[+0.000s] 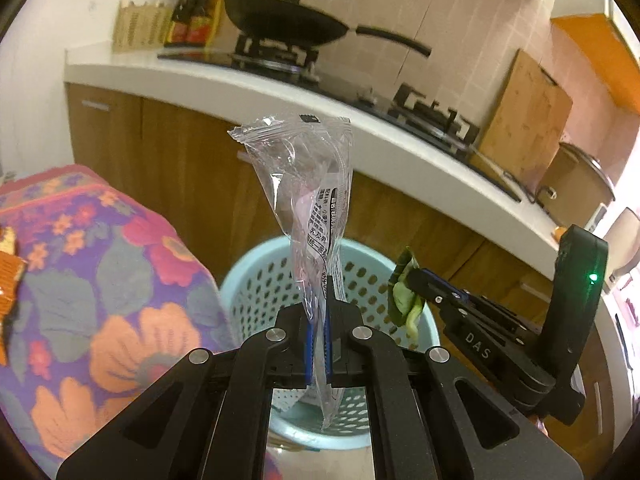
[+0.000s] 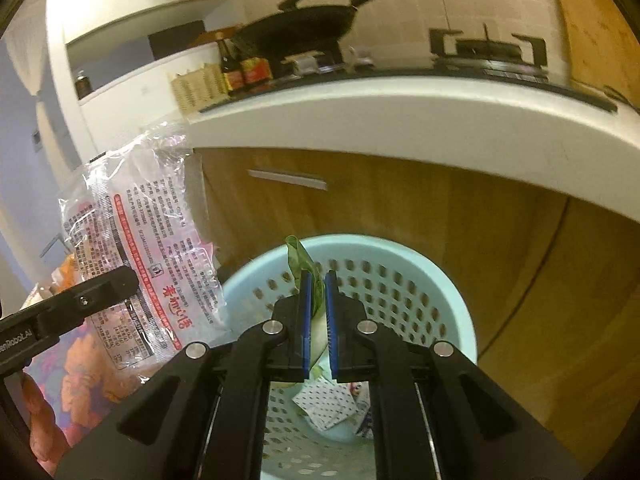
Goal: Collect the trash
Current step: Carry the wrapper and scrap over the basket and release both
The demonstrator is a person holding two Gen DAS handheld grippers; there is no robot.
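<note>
Black wok (image 1: 286, 20) — floral cloth (image 1: 100, 280).

Both wrist views angled down, close, sharing the blue basket (image 1: 248, 292)

- The mouth of the basket (image 2: 448, 276) gapes open below my fingers; only paper scraps (image 2: 326, 406) lie deep inside.
- Cabinet doors (image 2: 400, 216) block beyond; flowered cloth (image 1: 100, 280) crowds my left.

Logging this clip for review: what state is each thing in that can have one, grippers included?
left gripper: shut on the clear wrapper, upright
right gripper: shut on the green leaf scrap
blue basket: upright, open-topped, some trash inside
wok: sitting on the stove burner
</note>
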